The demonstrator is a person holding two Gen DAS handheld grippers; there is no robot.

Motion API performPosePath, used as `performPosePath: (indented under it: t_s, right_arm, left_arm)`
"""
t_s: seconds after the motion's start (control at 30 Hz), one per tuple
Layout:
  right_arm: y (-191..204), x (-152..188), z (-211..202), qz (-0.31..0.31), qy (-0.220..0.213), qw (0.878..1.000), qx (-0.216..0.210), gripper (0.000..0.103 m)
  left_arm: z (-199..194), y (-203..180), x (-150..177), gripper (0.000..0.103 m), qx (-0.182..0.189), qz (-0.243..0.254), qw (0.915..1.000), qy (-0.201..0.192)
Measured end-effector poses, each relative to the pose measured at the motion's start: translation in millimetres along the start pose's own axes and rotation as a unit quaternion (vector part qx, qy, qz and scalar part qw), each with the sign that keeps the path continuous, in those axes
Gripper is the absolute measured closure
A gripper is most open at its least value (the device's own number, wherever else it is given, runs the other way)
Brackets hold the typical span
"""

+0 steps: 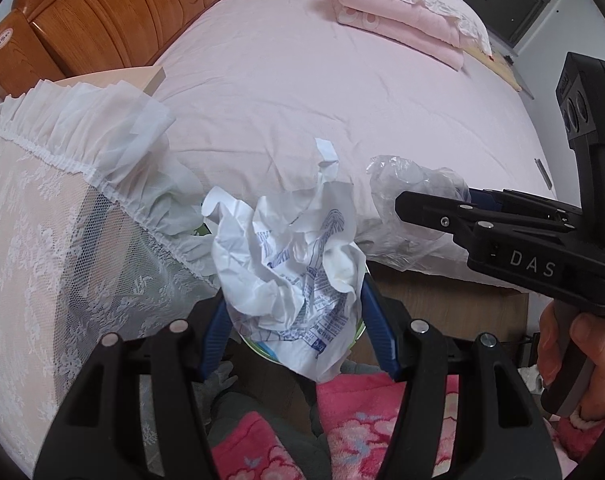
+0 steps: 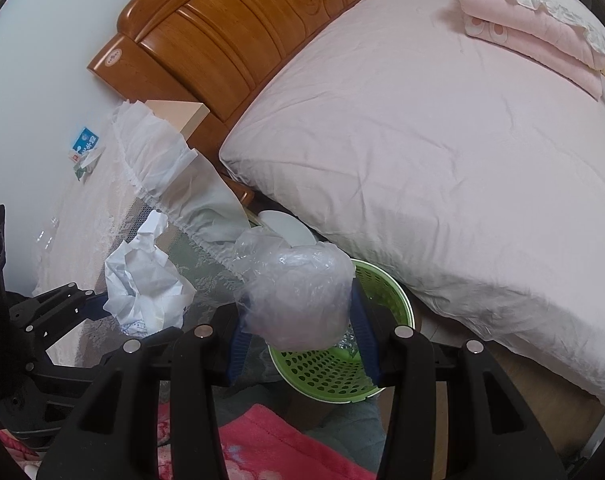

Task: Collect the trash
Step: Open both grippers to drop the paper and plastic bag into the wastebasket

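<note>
My left gripper (image 1: 298, 312) is shut on a crumpled white paper with blue print (image 1: 294, 256), its blue pads pressing both sides. A sliver of the green perforated basket (image 1: 262, 349) shows just under the paper. My right gripper (image 2: 300, 336) is shut on a wad of clear plastic film (image 2: 298, 296), held over the near rim of the green basket (image 2: 334, 372). The right gripper (image 1: 410, 206) with its plastic film (image 1: 398, 184) comes in from the right of the left wrist view. The left gripper (image 2: 100, 303) with the paper (image 2: 146, 284) shows at the left of the right wrist view.
The basket stands on the floor between a bed with a pink sheet (image 2: 442, 152) and a lace-covered table (image 1: 42, 240). A folded pink blanket (image 1: 402, 20) lies at the bed's far end. A blue packet (image 2: 84, 142) lies on the lace. A person's pink floral clothing (image 1: 366, 420) is below.
</note>
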State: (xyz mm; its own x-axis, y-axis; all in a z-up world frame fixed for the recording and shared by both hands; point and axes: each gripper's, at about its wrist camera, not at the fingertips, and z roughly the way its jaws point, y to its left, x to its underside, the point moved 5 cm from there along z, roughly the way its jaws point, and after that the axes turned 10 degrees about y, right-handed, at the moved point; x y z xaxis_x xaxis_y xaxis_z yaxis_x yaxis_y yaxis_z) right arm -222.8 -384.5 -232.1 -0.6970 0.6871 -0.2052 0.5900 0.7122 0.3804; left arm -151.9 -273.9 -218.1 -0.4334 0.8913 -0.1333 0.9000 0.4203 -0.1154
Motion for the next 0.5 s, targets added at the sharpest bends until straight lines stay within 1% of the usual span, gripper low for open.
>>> performPosePath:
  t_s: [0.03, 0.07, 0.1, 0.13, 0.17, 0.23, 0.3, 0.5]
  right_arm:
    - [0.0, 0.4, -0.1, 0.000, 0.000, 1.000, 0.000, 0.056]
    - [-0.3, 0.7, -0.2, 0.001, 0.000, 1.000, -0.001, 0.056]
    - [-0.8, 0.8, -0.3, 0.001, 0.000, 1.000, -0.001, 0.056]
    - [-0.5, 0.3, -0.3, 0.000, 0.000, 1.000, -0.001, 0.056]
    - [-0.7, 0.5, -0.4, 0.001, 0.000, 1.000, -0.001, 0.056]
    - [-0.8, 0.2, -0.3, 0.000, 0.000, 1.000, 0.000, 0.056]
    - [-0.8, 0.7, -0.3, 0.001, 0.001, 1.000, 0.000, 0.056]
    - [-0.4, 1.3, -0.3, 0.001, 0.001, 1.000, 0.000, 0.056]
  left_arm:
    - [0.8, 0.3, 1.0, 0.043, 0.001, 0.003, 1.0000, 0.001]
    - [1.4, -0.9, 1.0, 0.037, 0.001, 0.005, 1.0000, 0.002]
    - [2.7, -0.9, 0.8, 0.027, 0.001, 0.008, 1.0000, 0.004]
    - [2.6, -2.0, 1.4, 0.021, -0.002, 0.009, 0.9999, 0.004]
    - [2.3, -2.3, 1.4, 0.013, -0.006, 0.010, 0.9999, 0.003]
    - [0.1, -4.5, 2.5, 0.012, -0.005, 0.012, 0.9999, -0.001]
    - [-1.6, -4.9, 3.0, 0.008, -0.008, 0.011, 0.9999, -0.004]
    - [-6.7, -0.5, 4.3, 0.008, -0.010, 0.001, 0.9999, -0.013]
